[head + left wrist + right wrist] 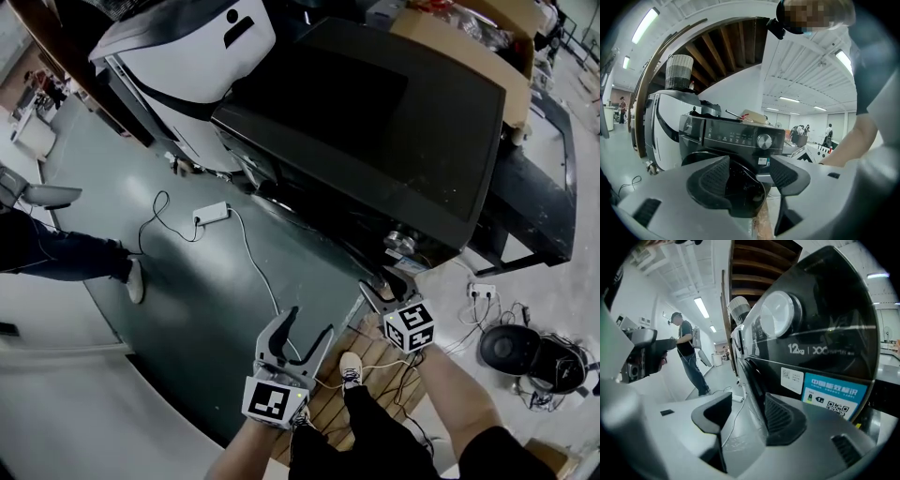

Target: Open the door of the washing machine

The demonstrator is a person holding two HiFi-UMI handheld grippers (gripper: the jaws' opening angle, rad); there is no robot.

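- Washing machine [375, 122] stands on the floor directly ahead. Its door [740, 185] appears shut, so the task is judged barely begun.
- Right gripper [380, 283]: fingers released, set either side of the door's edge.
- Left gripper [309, 322]: fingers released, empty, short of the machine.
- Outstanding: grasp the edge, swing the door out.

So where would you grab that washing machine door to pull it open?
Probably by the rim of the door, coming from the side where the right gripper is. The rim stands proud of the washing machine front as a thin lip, and the open jaws straddle that edge.
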